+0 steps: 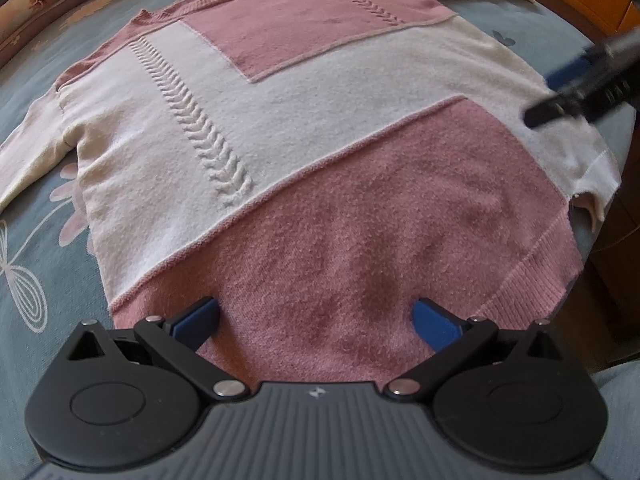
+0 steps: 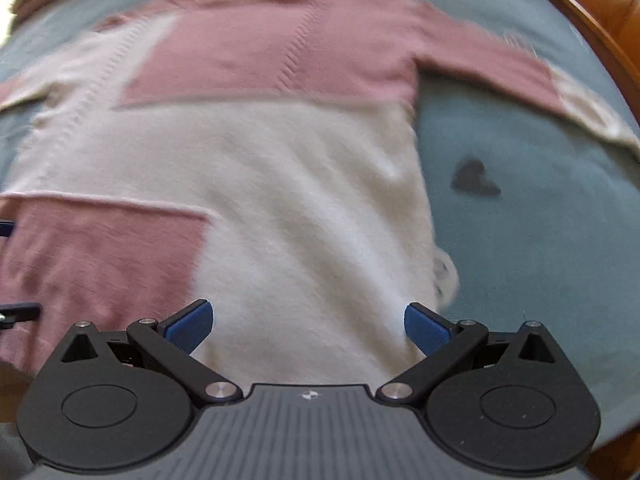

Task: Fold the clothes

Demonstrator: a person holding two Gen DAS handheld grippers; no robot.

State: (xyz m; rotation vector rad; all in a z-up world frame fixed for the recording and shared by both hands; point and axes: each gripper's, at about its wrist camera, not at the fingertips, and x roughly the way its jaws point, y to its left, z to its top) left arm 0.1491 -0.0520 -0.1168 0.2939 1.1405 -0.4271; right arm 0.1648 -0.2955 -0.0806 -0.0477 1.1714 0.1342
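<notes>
Pink-and-cream knit, the sweater [image 1: 304,128] lies spread flat on a grey-blue floral bedspread [image 1: 36,240], sleeves out to left and right. The left gripper [image 1: 316,322] hovers over the near hem, fingers released; the right gripper [image 2: 308,326], jaws likewise apart and empty, hangs over the cream right side. A clean fold likely means pinching hem and sleeve edges evenly. No containers are visible.
</notes>
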